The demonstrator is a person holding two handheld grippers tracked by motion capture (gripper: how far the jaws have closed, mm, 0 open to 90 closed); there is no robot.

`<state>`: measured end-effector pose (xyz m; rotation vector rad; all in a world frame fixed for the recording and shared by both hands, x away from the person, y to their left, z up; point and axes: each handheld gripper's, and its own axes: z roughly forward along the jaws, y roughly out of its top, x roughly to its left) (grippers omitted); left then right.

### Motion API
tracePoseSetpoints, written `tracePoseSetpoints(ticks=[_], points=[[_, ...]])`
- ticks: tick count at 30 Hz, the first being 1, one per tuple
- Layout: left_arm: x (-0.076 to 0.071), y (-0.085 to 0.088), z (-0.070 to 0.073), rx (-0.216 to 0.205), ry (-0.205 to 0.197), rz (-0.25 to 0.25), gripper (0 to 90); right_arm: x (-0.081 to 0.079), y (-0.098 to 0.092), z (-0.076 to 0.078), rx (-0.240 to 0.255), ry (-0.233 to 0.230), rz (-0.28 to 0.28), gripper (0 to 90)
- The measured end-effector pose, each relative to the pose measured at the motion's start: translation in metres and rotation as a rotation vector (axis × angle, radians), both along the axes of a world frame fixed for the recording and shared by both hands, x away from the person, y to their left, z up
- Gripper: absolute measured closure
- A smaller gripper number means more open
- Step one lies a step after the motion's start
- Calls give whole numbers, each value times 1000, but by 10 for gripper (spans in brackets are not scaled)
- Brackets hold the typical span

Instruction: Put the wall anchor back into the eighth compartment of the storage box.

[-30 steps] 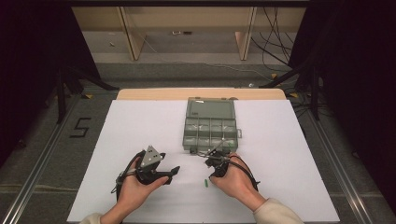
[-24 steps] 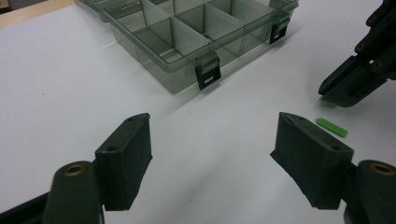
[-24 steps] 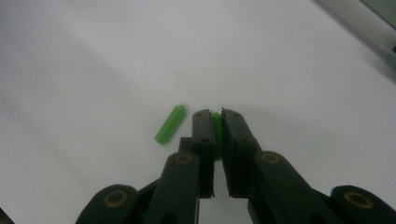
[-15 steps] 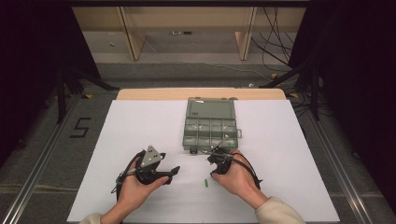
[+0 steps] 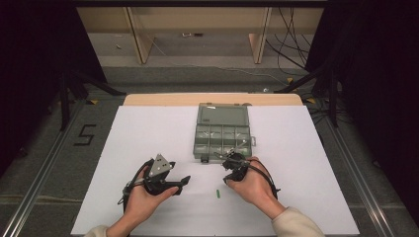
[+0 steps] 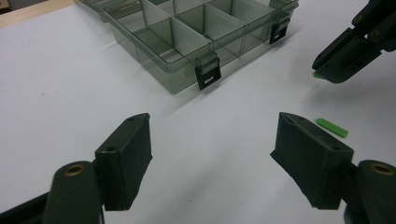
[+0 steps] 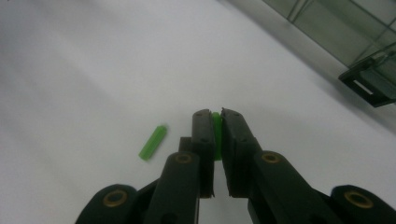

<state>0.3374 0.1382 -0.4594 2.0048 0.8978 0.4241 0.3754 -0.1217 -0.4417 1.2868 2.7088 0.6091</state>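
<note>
The right gripper [image 7: 216, 116] was clamped on a small green piece [image 7: 216, 128], a thin sliver of it showing between the two black jaws in the right gripper view; seen from the left gripper view, the same gripper [image 6: 327, 70] hung a little above the white sheet with a bit of green poking out at its tip [image 6: 317, 74]. In the high view the right gripper [image 5: 231, 163] sat just in front of the near edge of the grey-green compartment box [image 5: 222, 129], close to the box's latches but not over any compartment. A second green piece [image 5: 218, 193] lay flat on the white table cover [image 5: 306, 163], between the two hands and nearer the person than the box (it showed as a short bar in the right gripper view [image 7: 152, 143] and beside the right-hand jaw in the left gripper view [image 6: 332, 127]). The left gripper [image 6: 212, 140] stood with its jaws wide apart and nothing between them, pointed across the sheet toward the box [image 6: 187, 32], whose lid lay open and whose visible compartments looked bare. In the high view the left gripper [image 5: 184, 180] rested low over the sheet, well apart from the box.
</note>
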Motion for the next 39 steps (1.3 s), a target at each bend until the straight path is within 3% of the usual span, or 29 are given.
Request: tracePoseSetpoints(ticks=[4, 12, 18, 34, 39], points=[[0, -1, -1, -11, 8, 9, 270, 2, -2, 1, 15, 0, -8, 847], [1, 0, -1, 15, -4, -4, 271, 5, -6, 3, 24, -1, -25, 846], [1, 0, 0, 18, -3, -4, 272, 9, -10, 4, 30, -33, -34, 847], [1, 0, -1, 14, -4, -1, 273, 16, -11, 12, 48, -45, -73, 847], [1, 0, -1, 13, -4, -2, 274, 18, -13, 14, 57, -61, -59, 847]])
